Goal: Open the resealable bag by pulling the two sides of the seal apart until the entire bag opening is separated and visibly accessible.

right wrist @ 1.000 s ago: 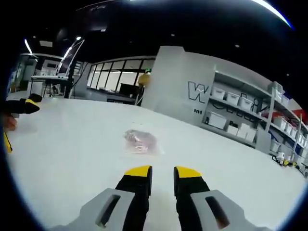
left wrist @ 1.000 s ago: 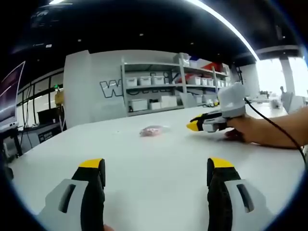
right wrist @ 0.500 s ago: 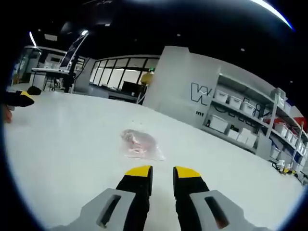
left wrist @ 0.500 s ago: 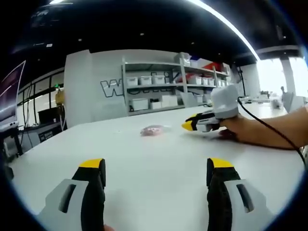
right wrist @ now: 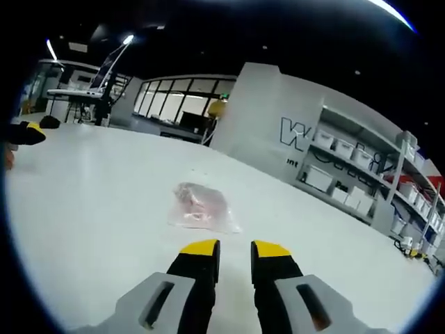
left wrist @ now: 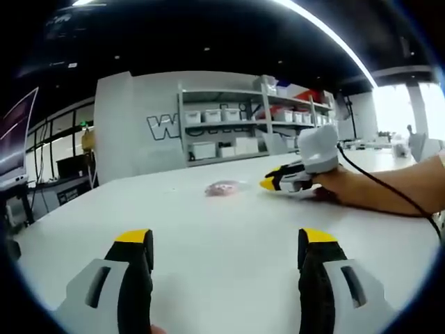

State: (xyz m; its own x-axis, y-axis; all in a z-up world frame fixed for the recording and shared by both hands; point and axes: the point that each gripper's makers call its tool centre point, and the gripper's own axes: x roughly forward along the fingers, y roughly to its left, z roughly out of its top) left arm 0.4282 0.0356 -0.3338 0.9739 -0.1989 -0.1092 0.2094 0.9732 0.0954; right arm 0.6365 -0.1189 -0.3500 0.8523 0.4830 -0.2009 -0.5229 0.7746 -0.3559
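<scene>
A small clear plastic bag with pink things inside [right wrist: 200, 207] lies flat on the big white worktop [right wrist: 90, 209]. In the right gripper view it sits just past the right hand-held gripper [right wrist: 235, 252], whose yellow-tipped black jaws are close together with a thin gap, holding nothing. In the left gripper view the bag [left wrist: 222, 187] lies far off. The left hand-held gripper [left wrist: 226, 243] has its jaws spread wide apart, holding nothing. Grey shelves with white boxes [left wrist: 229, 129] stand at the far wall.
</scene>
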